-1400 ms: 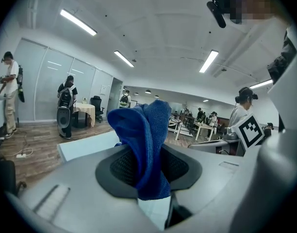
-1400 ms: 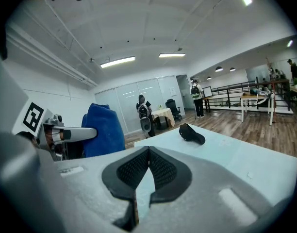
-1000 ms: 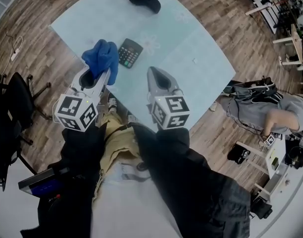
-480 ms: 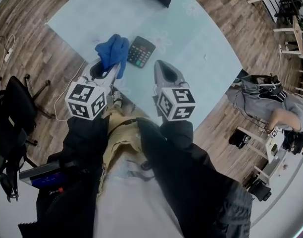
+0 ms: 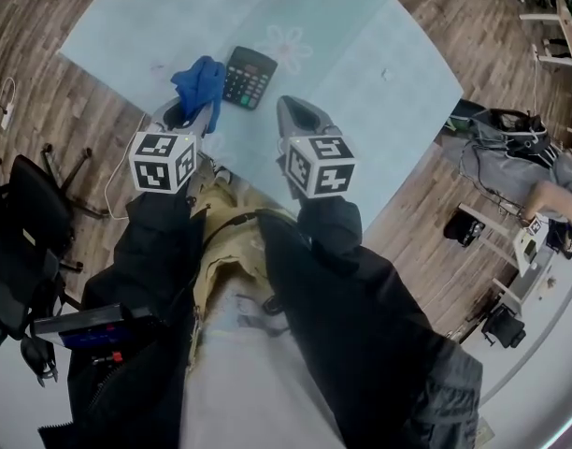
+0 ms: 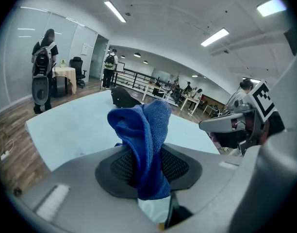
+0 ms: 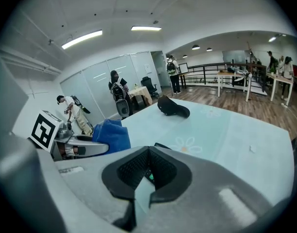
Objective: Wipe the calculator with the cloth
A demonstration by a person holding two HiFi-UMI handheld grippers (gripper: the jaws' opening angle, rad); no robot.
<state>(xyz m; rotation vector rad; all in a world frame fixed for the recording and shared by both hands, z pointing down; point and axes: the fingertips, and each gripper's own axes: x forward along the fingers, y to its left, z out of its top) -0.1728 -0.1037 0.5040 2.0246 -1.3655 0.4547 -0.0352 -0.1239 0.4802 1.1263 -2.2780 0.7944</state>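
A black calculator [image 5: 248, 76] lies on the pale blue-green table [image 5: 379, 73]. Just to its left hangs a bunched blue cloth [image 5: 201, 84], and my left gripper [image 5: 189, 112] is shut on it. In the left gripper view the cloth [image 6: 146, 140] stands up between the dark pads and hides the calculator. My right gripper [image 5: 293, 108] hovers near the table's front edge, just right of and nearer than the calculator. Its jaws are together with nothing held. The right gripper view shows the cloth [image 7: 112, 135] at left and a dark edge of the calculator [image 7: 160, 146] behind the pads.
A black cap [image 7: 173, 107] lies at the table's far side. A black office chair [image 5: 24, 213] stands on the wood floor at left. A person [image 5: 538, 190] crouches among bags at right. Other people stand by the glass wall [image 6: 44, 62].
The head view has tilted, so the cap has slid out of it at the top. Both grippers and the cloth keep almost the same place beside the calculator.
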